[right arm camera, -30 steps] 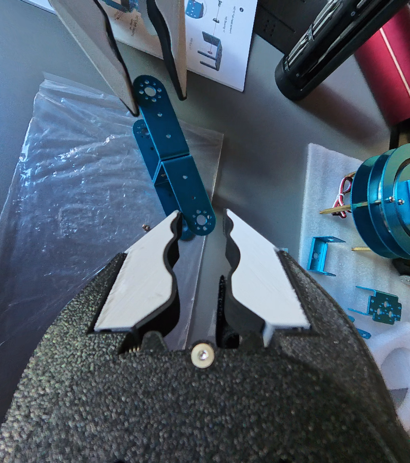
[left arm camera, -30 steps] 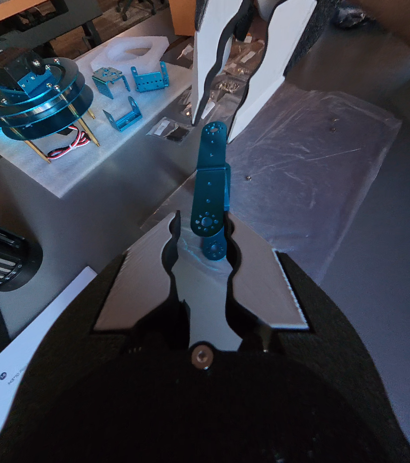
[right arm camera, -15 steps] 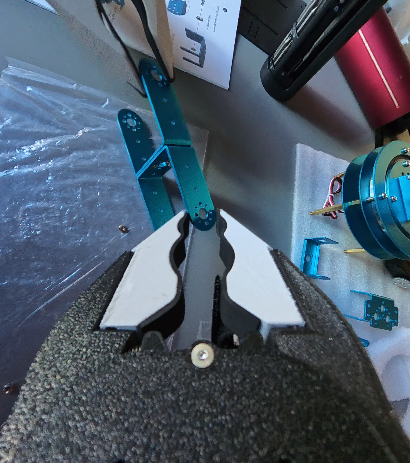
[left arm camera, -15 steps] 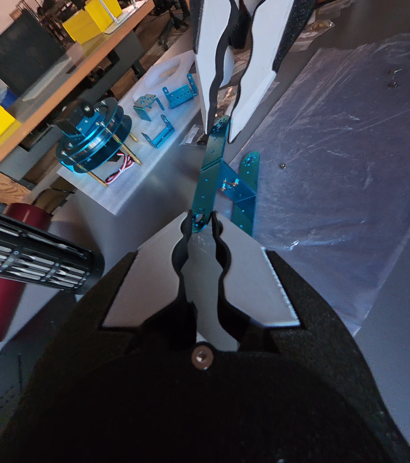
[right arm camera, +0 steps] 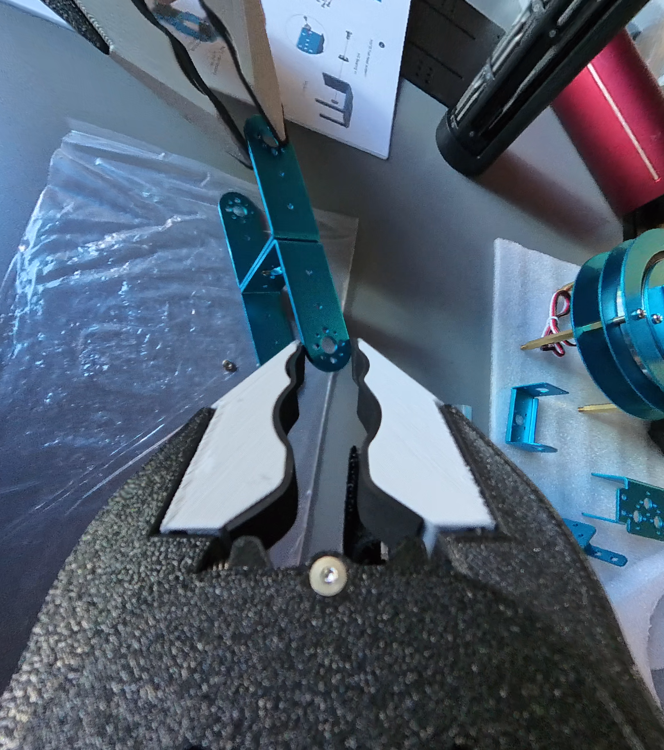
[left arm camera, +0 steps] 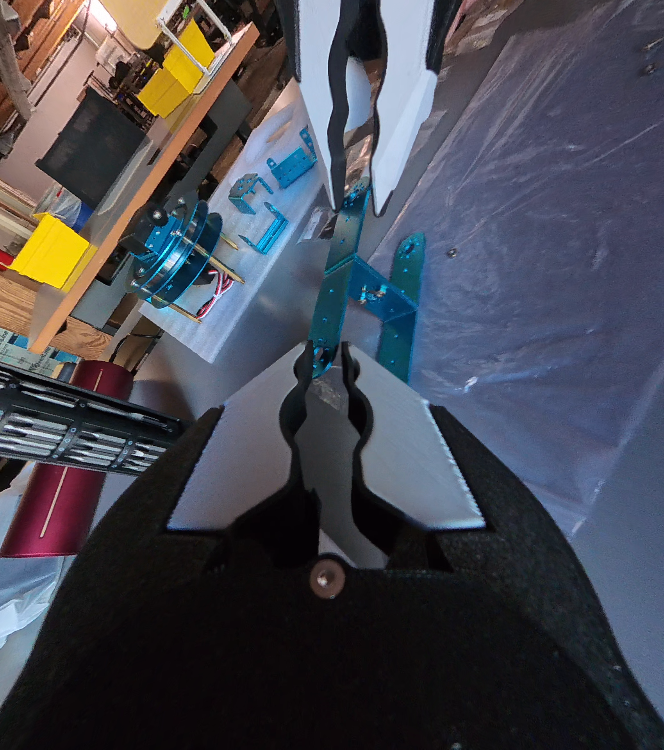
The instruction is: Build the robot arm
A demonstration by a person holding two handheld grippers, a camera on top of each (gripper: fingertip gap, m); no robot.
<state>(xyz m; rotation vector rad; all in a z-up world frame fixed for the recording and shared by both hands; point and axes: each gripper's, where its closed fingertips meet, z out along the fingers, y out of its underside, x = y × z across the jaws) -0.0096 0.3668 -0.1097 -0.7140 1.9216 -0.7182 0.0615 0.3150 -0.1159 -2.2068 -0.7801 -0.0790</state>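
Since a second ago the blue bracket assembly (left arm camera: 340,284) has come up off the clear plastic bag (left arm camera: 565,243) and turned on edge, so that its second arm and cross-plate now show beside the first. Both grippers have closed in on it from opposite ends.

On the left gripper (left arm camera: 324,357) the fingers stand narrowly apart, pinching the rounded, perforated end of one long arm. The right gripper (right arm camera: 328,351) has its fingers nearly together round the other rounded end of that same arm (right arm camera: 302,259). The assembly is thus held between the two, above the grey bench (right arm camera: 423,243) at the edge of the bag. It is made of two U-shaped brackets joined back to back; a small screw shows on the cross-plate (left arm camera: 371,290).

One loose nut (left arm camera: 451,253) lies on the bag near the assembly, and two more small fasteners (left arm camera: 647,57) lie farther off on it.

On a white foam sheet (right arm camera: 525,316) to the right gripper's right stand one round blue turntable base (right arm camera: 647,337) with brass standoffs and red-and-white wires, and three smaller blue brackets: one U-shaped (right arm camera: 529,422), one flat-faced with holes (right arm camera: 643,511), one partly hidden (right arm camera: 590,539) by the gripper body.

Beyond lie one printed instruction sheet (right arm camera: 346,61), one black screwdriver-bit holder (right arm camera: 525,89) and one red cylinder (right arm camera: 622,121). The left wrist view also shows yellow bins (left arm camera: 50,251) on a wooden table.
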